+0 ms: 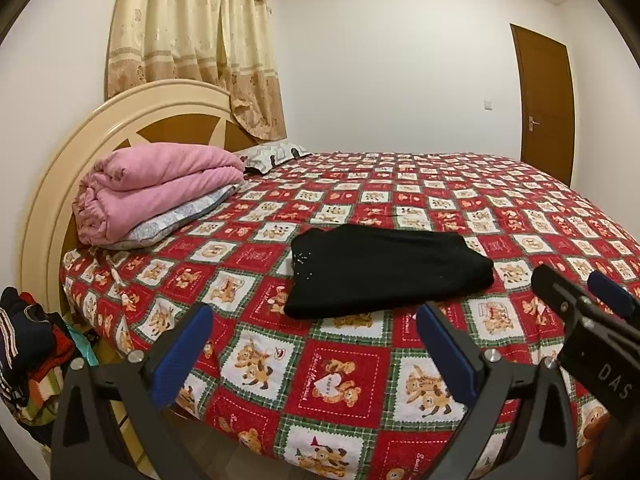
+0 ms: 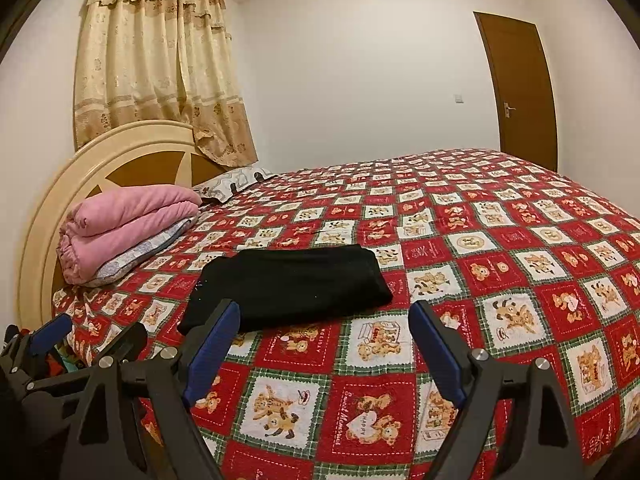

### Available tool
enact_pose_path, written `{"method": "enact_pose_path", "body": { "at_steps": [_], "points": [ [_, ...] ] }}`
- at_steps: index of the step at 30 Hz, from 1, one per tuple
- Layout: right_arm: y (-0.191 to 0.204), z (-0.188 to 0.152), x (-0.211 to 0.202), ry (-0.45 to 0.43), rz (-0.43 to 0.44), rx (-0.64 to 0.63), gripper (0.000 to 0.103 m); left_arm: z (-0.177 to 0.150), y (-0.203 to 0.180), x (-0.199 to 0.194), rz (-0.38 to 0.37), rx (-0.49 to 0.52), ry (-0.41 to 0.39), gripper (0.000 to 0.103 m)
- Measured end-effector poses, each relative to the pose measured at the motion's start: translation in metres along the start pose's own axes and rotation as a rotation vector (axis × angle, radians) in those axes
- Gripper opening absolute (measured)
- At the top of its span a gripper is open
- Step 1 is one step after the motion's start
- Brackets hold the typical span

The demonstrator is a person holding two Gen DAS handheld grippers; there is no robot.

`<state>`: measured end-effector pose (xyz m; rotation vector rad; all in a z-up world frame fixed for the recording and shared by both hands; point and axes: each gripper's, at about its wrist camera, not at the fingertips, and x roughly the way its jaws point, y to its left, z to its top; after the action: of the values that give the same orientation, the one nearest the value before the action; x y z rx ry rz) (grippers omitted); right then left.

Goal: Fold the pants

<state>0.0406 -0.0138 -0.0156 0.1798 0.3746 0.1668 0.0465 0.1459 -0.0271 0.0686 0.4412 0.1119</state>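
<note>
Nearest to the cameras, the left tongs [image 1: 314, 354] are spread wide and hold nothing, above the near edge of the bed [image 1: 344, 380]. The right tongs [image 2: 324, 352] are also spread and hold nothing; in the left view they appear at 3 o'clock, and in the right view the left tongs appear at 8 o'clock. Just beyond both tongs, at 12 o'clock, the black pants [image 1: 384, 270] lie folded in a flat bundle on the red bear-pattern cover, apart from both tongs. Farther, at 10 o'clock, a pink blanket [image 1: 156, 188] lies folded on a pillow [image 1: 176, 220] against the headboard [image 1: 132, 116]. Behind it hangs a curtain [image 1: 192, 40], and at 2 o'clock a brown door [image 1: 546, 104] is shut.
</note>
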Motion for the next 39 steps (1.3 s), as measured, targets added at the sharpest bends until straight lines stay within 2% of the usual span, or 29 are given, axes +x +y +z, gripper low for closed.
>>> {"method": "enact_pose_path", "body": {
  "at_steps": [18,39],
  "points": [
    [-0.010,0.003,-0.010,-0.044,-0.011,0.026,0.087,0.001,0.002,-0.001,0.005,-0.009,-0.003,0.103],
    [-0.013,0.002,-0.011,-0.040,-0.014,0.030,0.088,0.001,0.001,-0.001,0.006,-0.009,-0.003,0.103]
  ]
}}
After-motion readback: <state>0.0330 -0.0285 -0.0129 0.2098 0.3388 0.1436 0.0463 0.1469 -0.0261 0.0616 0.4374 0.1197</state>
